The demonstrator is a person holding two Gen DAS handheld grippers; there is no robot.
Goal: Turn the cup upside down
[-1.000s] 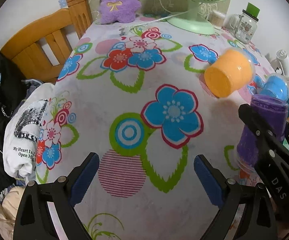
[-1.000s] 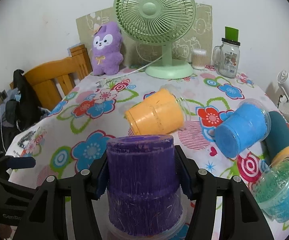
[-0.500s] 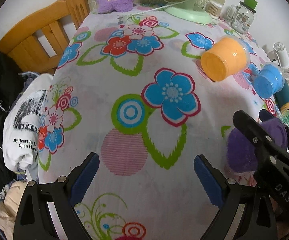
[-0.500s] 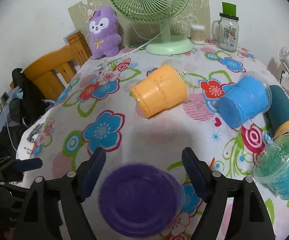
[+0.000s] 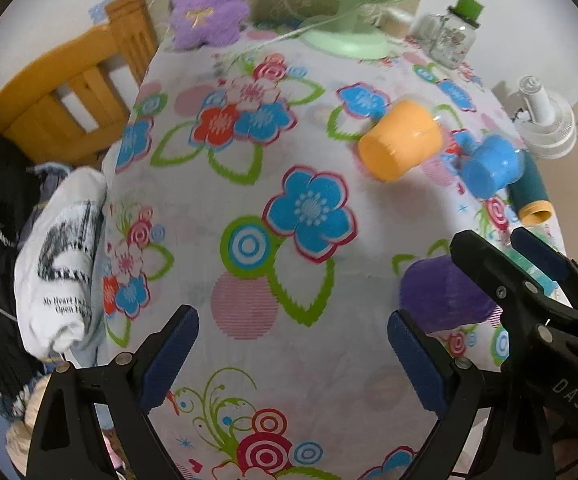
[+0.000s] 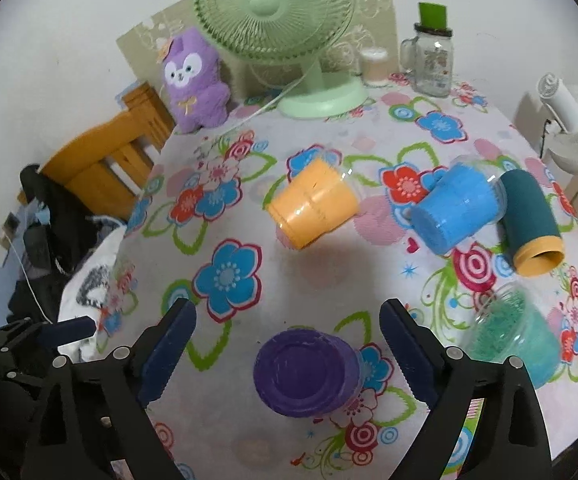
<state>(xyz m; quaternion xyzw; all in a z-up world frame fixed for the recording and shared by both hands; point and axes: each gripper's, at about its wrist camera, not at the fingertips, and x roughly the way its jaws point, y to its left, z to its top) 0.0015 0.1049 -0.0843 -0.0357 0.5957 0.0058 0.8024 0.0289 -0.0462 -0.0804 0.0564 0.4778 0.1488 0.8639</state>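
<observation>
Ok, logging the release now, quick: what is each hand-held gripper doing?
Left hand-held gripper: open, holding nothing.
Right hand-held gripper: open, holding nothing; the purple cup stands upside down between its fingers, untouched.

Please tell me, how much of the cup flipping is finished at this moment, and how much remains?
Done: the purple cup stands upside down on the tablecloth, base up. In hand: nothing; the right gripper is open above it, and the left gripper is open too. Left: the orange cup and blue cup lie on their sides; the green cup is not flipped.
</observation>
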